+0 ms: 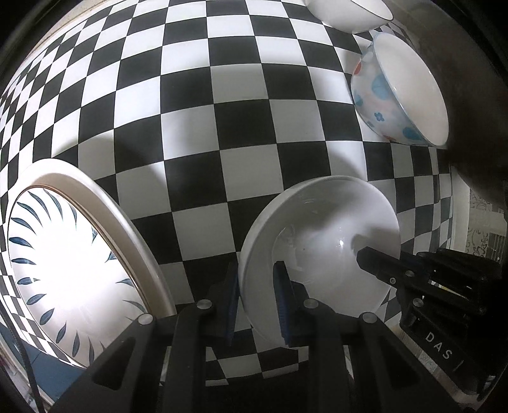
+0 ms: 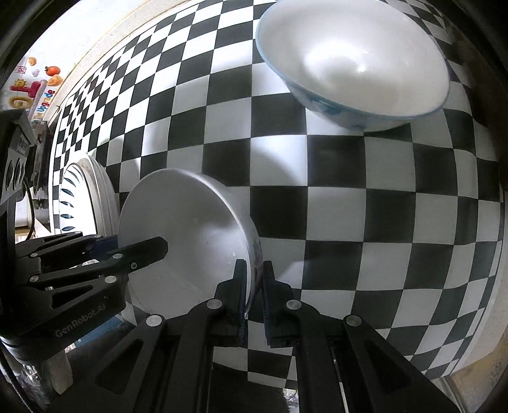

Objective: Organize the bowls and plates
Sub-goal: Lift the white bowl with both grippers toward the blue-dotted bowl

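A plain white bowl is held over the checkered tablecloth by both grippers. My left gripper is shut on its near rim, one pad inside and one outside. My right gripper is shut on the opposite rim of the same bowl. Each gripper shows in the other's view. A plate with blue leaf marks lies at the left; it also shows in the right wrist view. A floral bowl sits at the far right, seen large in the right wrist view.
Another white bowl sits at the far top edge. The checkered cloth covers the table. The table's edge runs at the right, and a sticker-covered wall stands at the far left.
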